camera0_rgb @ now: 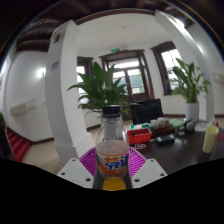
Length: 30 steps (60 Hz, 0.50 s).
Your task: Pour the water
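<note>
A white pillar (62, 95) stood at the left, with a leafy plant (100, 88) beside it. The bottle (112, 150), clear with an orange drink low inside and a label round its middle, sat upright between the pink pads (93, 160) of the gripper (113, 168), whose jaws were closed against its sides. Beyond it lay a dark table (185, 150) carrying a red box (140, 134) near its left end and a pale cup (209, 139) at its right edge. A second plant (190, 80) rose behind the table.
</note>
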Each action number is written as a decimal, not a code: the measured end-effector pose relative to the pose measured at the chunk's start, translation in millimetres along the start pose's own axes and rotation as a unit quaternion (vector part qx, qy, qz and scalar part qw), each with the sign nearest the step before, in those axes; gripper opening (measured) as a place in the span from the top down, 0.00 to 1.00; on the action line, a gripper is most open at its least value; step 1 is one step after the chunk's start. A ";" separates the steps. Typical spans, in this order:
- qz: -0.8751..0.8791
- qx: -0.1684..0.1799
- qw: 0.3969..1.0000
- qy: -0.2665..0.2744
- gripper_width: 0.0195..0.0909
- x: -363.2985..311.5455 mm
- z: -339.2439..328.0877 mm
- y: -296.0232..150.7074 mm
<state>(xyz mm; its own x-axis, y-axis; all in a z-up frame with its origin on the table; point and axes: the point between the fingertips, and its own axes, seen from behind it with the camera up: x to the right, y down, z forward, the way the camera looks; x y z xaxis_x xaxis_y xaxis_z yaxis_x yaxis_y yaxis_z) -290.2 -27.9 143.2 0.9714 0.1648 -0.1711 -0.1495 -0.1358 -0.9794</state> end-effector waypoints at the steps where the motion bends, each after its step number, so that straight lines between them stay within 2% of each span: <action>1: 0.014 -0.002 1.000 0.000 0.75 3.7 0.6 -1.2; 8: 0.138 0.005 0.990 0.004 0.74 42.4 -2.2 -19.2; 14: 0.260 0.028 0.965 0.012 0.74 87.4 -6.1 -44.1; 30: 0.535 0.084 0.840 0.015 0.74 209.2 -22.7 -95.7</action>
<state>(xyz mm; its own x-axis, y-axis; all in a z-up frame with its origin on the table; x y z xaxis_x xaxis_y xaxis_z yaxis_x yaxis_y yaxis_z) -68.4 -2.6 203.6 0.2678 0.0120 -0.9634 -0.9621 -0.0500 -0.2680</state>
